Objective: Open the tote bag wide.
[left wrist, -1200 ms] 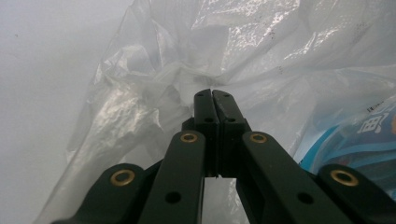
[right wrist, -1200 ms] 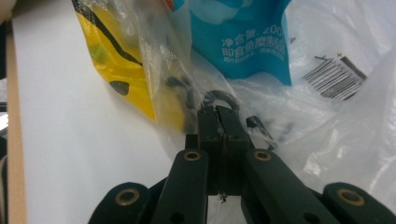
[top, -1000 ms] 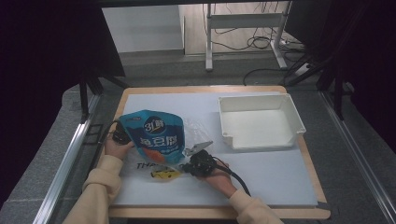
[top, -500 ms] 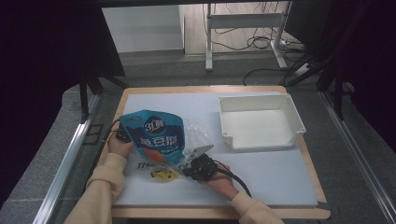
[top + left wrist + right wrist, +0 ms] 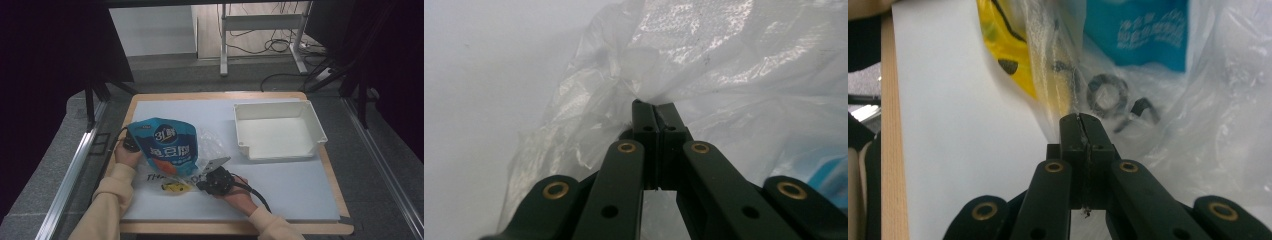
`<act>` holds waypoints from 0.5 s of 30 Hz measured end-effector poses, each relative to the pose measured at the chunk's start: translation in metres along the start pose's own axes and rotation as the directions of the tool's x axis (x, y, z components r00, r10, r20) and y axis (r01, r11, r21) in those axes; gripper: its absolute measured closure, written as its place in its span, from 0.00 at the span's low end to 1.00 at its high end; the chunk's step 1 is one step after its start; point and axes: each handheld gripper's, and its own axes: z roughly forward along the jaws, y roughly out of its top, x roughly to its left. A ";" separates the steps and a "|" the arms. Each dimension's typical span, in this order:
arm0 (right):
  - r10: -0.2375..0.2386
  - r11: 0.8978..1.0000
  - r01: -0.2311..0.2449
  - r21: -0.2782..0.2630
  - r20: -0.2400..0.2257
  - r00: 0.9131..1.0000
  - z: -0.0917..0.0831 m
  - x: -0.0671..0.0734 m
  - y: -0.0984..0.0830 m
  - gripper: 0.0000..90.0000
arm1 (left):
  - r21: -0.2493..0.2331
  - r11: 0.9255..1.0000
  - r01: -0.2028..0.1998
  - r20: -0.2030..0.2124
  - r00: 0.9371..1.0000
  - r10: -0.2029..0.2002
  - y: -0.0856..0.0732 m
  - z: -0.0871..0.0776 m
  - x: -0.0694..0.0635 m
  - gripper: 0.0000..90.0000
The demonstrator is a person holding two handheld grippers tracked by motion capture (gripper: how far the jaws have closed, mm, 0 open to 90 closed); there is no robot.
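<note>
A wooden-edged bench (image 5: pixel 320 227) carries a white mat, seen from the high view. On it are one clear plastic bag (image 5: pixel 210 147), one blue snack pouch (image 5: pixel 167 145), one small yellow packet (image 5: pixel 175 187) and one empty white plastic tray (image 5: pixel 277 130). Two sleeved forearms come in from the bottom edge, each hand holding one gripper.

The blue snack pouch sits left of centre, tilted upward, inside or against the clear bag; which of the two cannot be told. Its front carries a white "31" logo and large white Chinese characters too small to read with certainty. The yellow packet lies on the mat just below the pouch. Dark printed letters beginning "TH" show on the film beneath the pouch. The tray sits well apart to the right, near the bench's far right side.

The left gripper (image 5: pixel 131 145) is at the pouch's left edge. In the left gripper view, the left gripper (image 5: pixel 655 107) has its jaws pressed together, pinching a gathered fold of the clear film (image 5: pixel 704 55).

The right gripper (image 5: pixel 216 181) sits just below the bag's lower right corner. In the right gripper view, the right gripper (image 5: pixel 1081 120) is also clamped, pinching the bag's edge; through the film show the yellow packet (image 5: pixel 1008 45), a blue panel with white Chinese text (image 5: pixel 1148 30), and black printed marks.
</note>
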 end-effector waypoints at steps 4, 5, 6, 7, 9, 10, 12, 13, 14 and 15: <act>0.003 0.999 -0.002 -0.034 0.012 1.000 -0.007 -0.002 0.004 0.99 | -0.075 0.996 0.037 0.033 0.999 -0.035 0.000 -0.025 0.001 1.00; 0.004 0.999 -0.004 -0.044 0.014 1.000 -0.009 -0.002 0.005 0.99 | -0.105 0.993 0.050 0.040 0.998 -0.046 -0.001 -0.035 0.001 1.00; 0.004 0.999 -0.004 -0.044 0.014 1.000 -0.009 -0.002 0.005 0.99 | -0.105 0.993 0.050 0.040 0.998 -0.046 -0.001 -0.035 0.001 1.00; 0.007 0.999 -0.006 -0.048 0.017 1.000 -0.010 -0.002 0.006 0.99 | -0.115 0.992 0.052 0.042 0.998 -0.048 -0.001 -0.041 0.000 1.00; 0.005 0.998 -0.004 -0.058 0.021 1.000 -0.013 -0.002 0.007 0.99 | -0.126 0.991 0.041 0.039 0.999 -0.036 -0.001 -0.052 -0.003 1.00; 0.005 0.998 -0.004 -0.058 0.021 1.000 -0.013 -0.002 0.007 0.99 | -0.133 0.990 0.039 0.038 0.999 -0.034 -0.001 -0.056 -0.004 1.00; 0.004 0.998 -0.002 -0.063 0.023 1.000 -0.014 -0.002 0.008 0.99 | -0.150 0.988 0.035 0.032 0.999 -0.030 -0.002 -0.064 -0.006 1.00; 0.003 0.998 -0.002 -0.069 0.024 1.000 -0.015 -0.001 0.010 0.99 | -0.160 0.987 0.035 0.031 0.999 -0.031 -0.004 -0.073 -0.008 1.00; 0.003 0.998 -0.002 -0.069 0.024 1.000 -0.015 -0.001 0.010 0.99 | -0.160 0.987 0.035 0.031 0.999 -0.031 -0.004 -0.073 -0.008 1.00; 0.001 0.997 0.001 -0.082 0.027 1.000 -0.018 -0.002 0.011 0.99 | -0.164 0.986 0.026 0.024 0.999 -0.022 -0.005 -0.079 -0.010 1.00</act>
